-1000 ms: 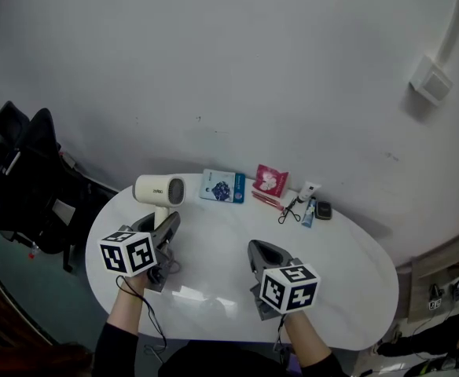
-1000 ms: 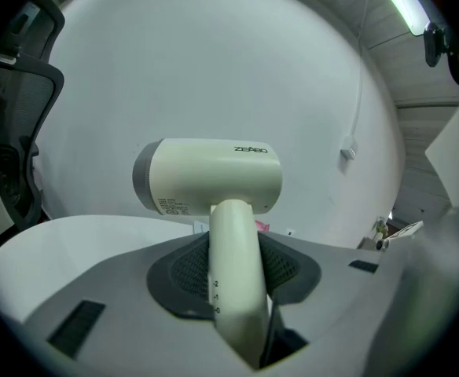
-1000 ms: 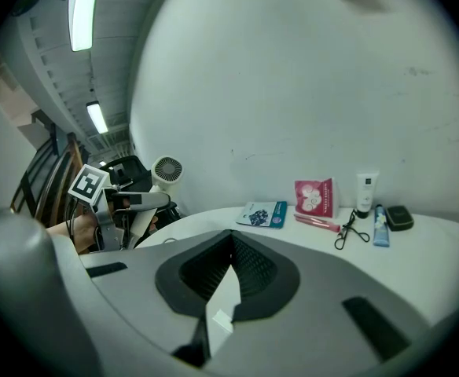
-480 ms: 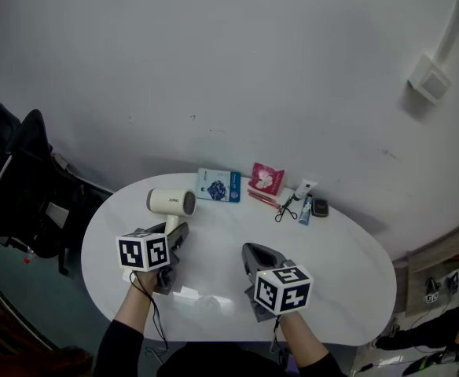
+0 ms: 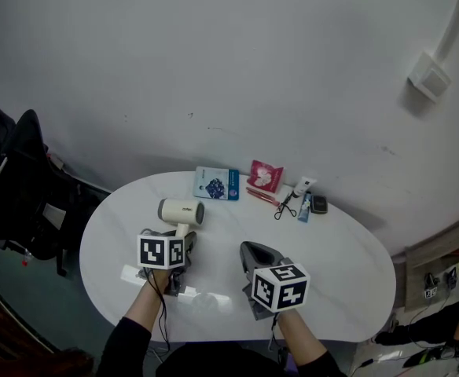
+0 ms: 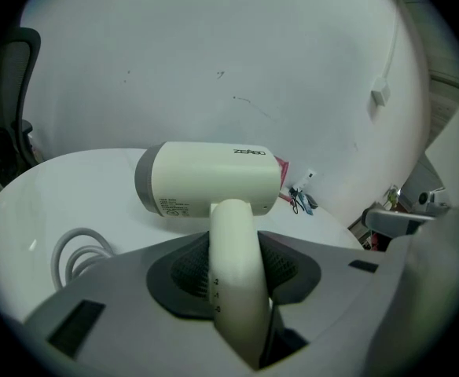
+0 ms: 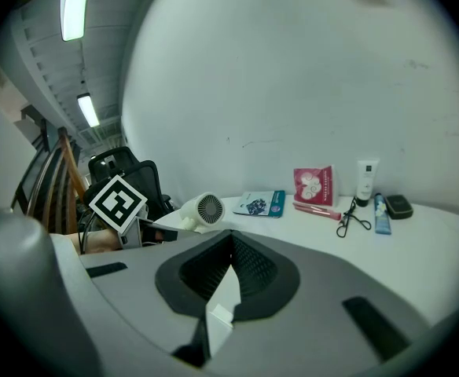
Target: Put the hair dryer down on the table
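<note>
Row in the middle of the head view: blue packet (image 5: 216, 184), red packet (image 5: 266, 176), curler (image 5: 284, 208), white tube (image 5: 304, 187). Black chair (image 5: 13, 171) on the left edge, wall box (image 5: 429, 78) upper right.

Wears dark sleeves (image 5: 123, 342) and has a grey left gripper (image 5: 184, 240) and a grey right gripper (image 5: 249, 251), each with dark bumpy pads (image 7: 253, 269) inside and a white cube (image 5: 280, 287) with black squares on top, plus a thin black cable (image 5: 162, 320) by the left wrist.

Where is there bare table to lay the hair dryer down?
Bare table lies left of the hair dryer, out to the rim, and across the right half beyond the right gripper. The far edge is crowded: blue packet, red packet, eyelash curler, white tube.
</note>
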`<state>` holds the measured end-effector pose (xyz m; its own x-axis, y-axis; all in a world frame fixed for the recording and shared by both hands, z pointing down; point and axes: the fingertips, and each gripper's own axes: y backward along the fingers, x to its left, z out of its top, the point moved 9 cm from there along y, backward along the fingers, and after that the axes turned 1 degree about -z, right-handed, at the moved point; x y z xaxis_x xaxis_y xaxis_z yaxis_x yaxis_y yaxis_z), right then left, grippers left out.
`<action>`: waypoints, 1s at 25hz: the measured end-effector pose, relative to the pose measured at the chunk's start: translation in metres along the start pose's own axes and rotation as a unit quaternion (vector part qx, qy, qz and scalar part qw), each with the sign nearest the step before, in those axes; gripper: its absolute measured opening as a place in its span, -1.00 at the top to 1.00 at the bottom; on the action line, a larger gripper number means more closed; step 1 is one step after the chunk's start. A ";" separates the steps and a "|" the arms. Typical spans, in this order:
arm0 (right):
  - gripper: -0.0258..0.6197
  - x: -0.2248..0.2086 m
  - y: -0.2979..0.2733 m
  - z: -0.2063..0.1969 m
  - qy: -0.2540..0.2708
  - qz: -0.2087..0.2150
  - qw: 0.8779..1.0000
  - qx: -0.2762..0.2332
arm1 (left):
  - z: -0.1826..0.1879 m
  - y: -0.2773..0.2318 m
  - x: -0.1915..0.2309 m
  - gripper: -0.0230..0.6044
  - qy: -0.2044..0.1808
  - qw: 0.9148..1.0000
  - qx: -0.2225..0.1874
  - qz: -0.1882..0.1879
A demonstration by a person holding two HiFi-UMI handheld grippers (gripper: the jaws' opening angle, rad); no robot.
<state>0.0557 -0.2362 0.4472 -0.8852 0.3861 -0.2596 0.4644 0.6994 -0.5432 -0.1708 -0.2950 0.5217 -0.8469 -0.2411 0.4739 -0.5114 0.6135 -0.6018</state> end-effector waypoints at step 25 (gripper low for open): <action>0.92 -0.008 -0.007 -0.007 -0.010 -0.014 1.000 0.017 | -0.025 -0.030 -0.008 0.45 -0.085 0.990 0.090 0.067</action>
<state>0.0594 -0.2399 0.4587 -0.8985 0.3542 -0.2593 0.4382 0.6885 -0.5780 -0.1454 -0.2928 0.5521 -0.9130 -0.3001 0.2763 -0.3981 0.5083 -0.7636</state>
